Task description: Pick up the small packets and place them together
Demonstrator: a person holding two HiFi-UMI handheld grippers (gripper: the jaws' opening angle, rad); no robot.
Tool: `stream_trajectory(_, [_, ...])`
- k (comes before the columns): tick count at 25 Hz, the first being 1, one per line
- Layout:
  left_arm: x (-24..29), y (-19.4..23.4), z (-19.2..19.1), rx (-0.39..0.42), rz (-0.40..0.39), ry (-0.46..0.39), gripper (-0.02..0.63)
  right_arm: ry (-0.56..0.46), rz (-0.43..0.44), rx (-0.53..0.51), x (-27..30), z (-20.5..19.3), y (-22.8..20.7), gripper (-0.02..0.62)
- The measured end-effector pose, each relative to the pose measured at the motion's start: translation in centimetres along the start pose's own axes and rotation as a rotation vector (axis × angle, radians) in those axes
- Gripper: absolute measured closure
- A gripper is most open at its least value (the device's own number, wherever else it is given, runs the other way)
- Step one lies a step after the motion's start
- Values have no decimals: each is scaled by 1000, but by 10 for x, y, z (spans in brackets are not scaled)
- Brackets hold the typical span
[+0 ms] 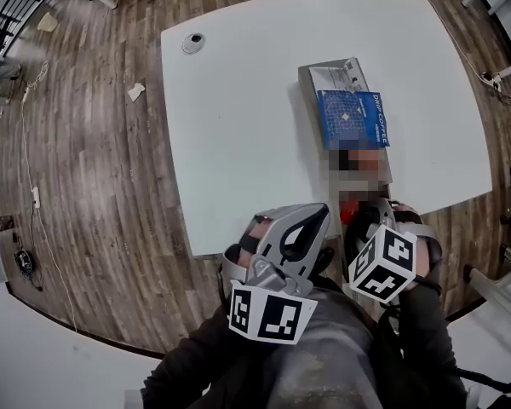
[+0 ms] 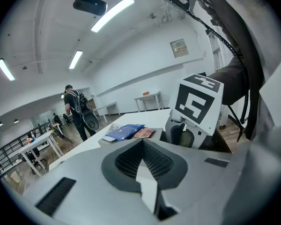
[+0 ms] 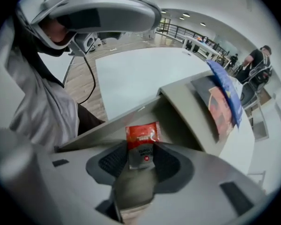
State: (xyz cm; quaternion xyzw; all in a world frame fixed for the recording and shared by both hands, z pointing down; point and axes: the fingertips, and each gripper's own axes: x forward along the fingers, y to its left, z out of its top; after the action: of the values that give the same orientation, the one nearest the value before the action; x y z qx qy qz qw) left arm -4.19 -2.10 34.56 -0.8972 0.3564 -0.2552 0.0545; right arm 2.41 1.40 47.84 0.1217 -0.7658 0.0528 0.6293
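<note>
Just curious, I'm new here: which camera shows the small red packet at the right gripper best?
The right gripper view: the red packet sits centred between that gripper's parted jaws, its face to the camera. The head view shows only a red sliver by the right gripper. The left gripper view does not show it.

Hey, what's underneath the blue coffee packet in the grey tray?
A white packet sticks out from under the blue coffee packet, and a reddish packet peeks out at its near end. Whatever else it covers in the grey tray is hidden.
</note>
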Motion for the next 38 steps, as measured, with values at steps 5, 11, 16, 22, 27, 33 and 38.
stream_trajectory(5, [2,2,-3,-14,3,7,602,-1,-80,-14,-1,-1,-16,577])
stream_trajectory(11, [1,-1,-1,-14,-5,4,603,-12,-35,-37,-3,-1,-4,583])
stream_trajectory(16, [0,-8,2,-6,-15,0,603,-73,-39,10,-20,-2,9,583])
stream_trajectory(22, [-5,-22,15,15,-19,-13,603,-141,-118,49,-56,-3,6,583])
stream_trajectory(27, [-10,-31,25,10,-23,-29,603,-157,-126,59,-61,-3,13,584])
stream_trajectory(33, [-3,-20,20,-69,-14,-32,603,-195,-135,64,-65,5,4,583])
stream_trajectory(38, [6,7,33,-94,8,-60,602,-265,-175,67,-94,26,-28,583])
